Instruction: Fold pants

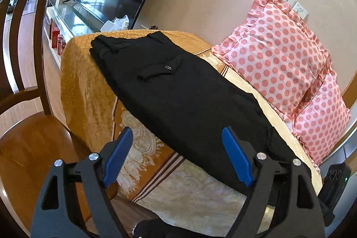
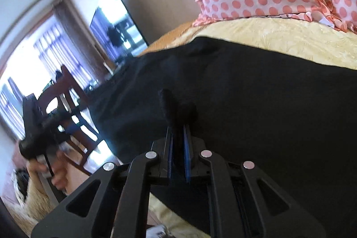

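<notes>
Two grippers: left gripper [image 1: 176, 155] jaws spread, empty; right gripper [image 2: 177, 150] clenched on cloth.
Black fabric pants [image 1: 174, 90]: soft, limp; grip near hem.

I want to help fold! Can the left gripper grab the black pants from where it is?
Probably yes: the left gripper is open, the black pants lie just ahead between its fingers, nothing in between.
</notes>
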Demonstrator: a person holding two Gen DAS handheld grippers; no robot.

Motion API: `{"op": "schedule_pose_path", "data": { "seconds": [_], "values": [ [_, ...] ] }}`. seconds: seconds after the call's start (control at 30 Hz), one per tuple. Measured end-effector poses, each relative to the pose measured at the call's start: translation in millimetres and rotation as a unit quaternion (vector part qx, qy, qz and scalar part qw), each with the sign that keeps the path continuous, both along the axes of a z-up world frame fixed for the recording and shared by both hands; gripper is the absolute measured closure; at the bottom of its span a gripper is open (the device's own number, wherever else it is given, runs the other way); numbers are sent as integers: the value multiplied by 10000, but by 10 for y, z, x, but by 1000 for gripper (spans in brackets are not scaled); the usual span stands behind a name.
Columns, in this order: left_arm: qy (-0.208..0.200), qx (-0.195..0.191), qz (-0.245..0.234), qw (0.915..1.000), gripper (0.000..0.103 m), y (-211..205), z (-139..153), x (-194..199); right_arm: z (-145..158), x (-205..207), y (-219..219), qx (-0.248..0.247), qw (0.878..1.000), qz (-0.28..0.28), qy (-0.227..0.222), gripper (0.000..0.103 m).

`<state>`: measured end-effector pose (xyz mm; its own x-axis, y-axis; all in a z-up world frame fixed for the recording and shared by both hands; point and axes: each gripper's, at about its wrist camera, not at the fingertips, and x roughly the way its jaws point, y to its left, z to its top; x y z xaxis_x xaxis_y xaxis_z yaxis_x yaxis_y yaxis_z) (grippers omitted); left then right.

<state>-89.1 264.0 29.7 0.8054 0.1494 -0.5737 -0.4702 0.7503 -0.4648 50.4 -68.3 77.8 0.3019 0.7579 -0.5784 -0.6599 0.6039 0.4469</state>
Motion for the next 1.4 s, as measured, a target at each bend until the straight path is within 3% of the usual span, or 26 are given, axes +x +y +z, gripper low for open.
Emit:
{"op": "schedule_pose_path", "data": {
  "seconds": [0.03, 0.17, 0.27, 0.3, 0.37, 0.43, 0.6, 0.93, 1.17, 1.27, 1.4],
  "values": [
    [0, 17, 4, 10000, 21, -2, 2, 0, -20, -42, 0, -102, 9999, 89, -42, 90],
    [-72, -99, -73, 9999, 21, 33, 7, 10, 74, -236, 1, -247, 9967, 676, -383, 48],
    [-86, -290, -111, 9995, 21, 70, -15, 32, 154, -234, -83, 111, 9977, 497, -444, 41],
    [-83, -337, -110, 9993, 21, 79, -21, 45, 138, -192, -105, 188, 9983, 391, -397, 40],
    [-59, -476, -99, 9988, 21, 113, -47, 57, 9, -136, -22, -127, 9988, 416, -215, 39],
    [-61, -716, -91, 9974, 21, 166, -84, 61, 68, -217, -16, -248, 9976, 445, -469, 37],
    [-9, -1172, -213, 9929, 21, 215, -153, 136, 99, -107, -58, -2, 9986, 452, -260, 36],
    [-112, -1278, -315, 9912, 21, 257, -52, 324, 2, -77, -66, 119, 9985, 476, -246, 34],
    [-198, -1080, 317, 9935, 21, 585, 50, 339, -36, -73, -49, 165, 9982, 483, -299, 34],
    [-73, -1194, 497, 9916, 22, 778, 6, 387, -42, -76, -51, 175, 9982, 478, -316, 33],
    [-68, -1626, 760, 9837, 24, 883, -85, 244, -44, -76, -54, 188, 9981, 491, -329, 33]
  ]
}}
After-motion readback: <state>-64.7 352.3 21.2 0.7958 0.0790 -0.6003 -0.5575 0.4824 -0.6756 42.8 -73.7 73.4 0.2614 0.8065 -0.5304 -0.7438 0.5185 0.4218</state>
